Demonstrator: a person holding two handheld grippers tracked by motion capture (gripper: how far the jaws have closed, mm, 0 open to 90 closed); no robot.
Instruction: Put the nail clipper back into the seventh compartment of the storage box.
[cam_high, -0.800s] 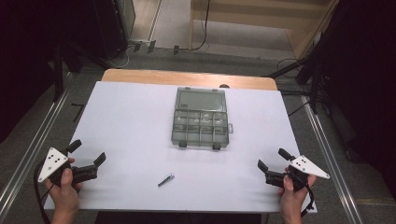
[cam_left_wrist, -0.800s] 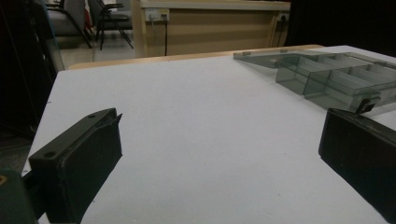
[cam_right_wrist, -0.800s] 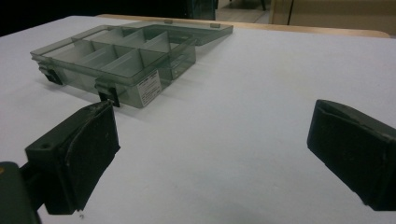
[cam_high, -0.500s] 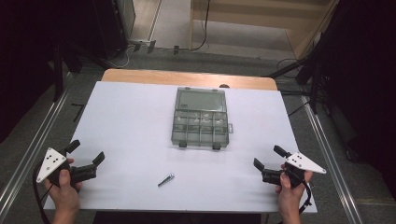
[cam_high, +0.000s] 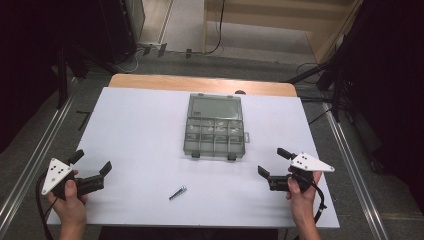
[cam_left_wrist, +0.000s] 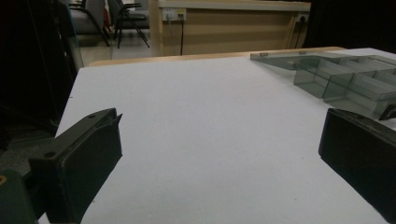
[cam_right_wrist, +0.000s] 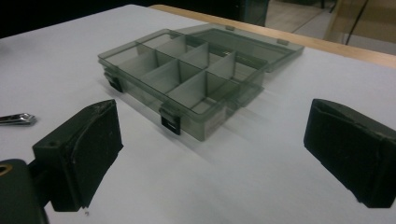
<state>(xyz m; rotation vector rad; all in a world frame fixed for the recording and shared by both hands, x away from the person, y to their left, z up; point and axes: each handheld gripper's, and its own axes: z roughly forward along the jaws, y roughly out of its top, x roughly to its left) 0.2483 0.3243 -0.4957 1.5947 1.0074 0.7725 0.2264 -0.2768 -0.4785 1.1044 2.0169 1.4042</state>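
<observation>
A smoky clear compartment box (cam_high: 214, 129) lies open mid-table, its lid flat toward the far side; it also shows in the right gripper view (cam_right_wrist: 187, 74) and at the left gripper view's right edge (cam_left_wrist: 345, 77). A small metal nail clipper (cam_high: 177, 192) lies near the front edge, and at the far left of the right gripper view (cam_right_wrist: 16, 119). My left gripper (cam_high: 92, 164) is held open at the front left, jaws wide with nothing between them (cam_left_wrist: 219, 158). My right gripper (cam_high: 272, 161) is open at the front right, pointing toward the box (cam_right_wrist: 212, 149).
The white table top (cam_high: 140, 125) sits on a wooden board whose far edge (cam_high: 200, 82) shows. Metal rails run along both sides. Dark stands and cables are on the floor beyond the table. The box's compartments look empty.
The right gripper has shifted left and slightly forward toward the box. The left gripper has barely moved. Box and clipper lie as before.
</observation>
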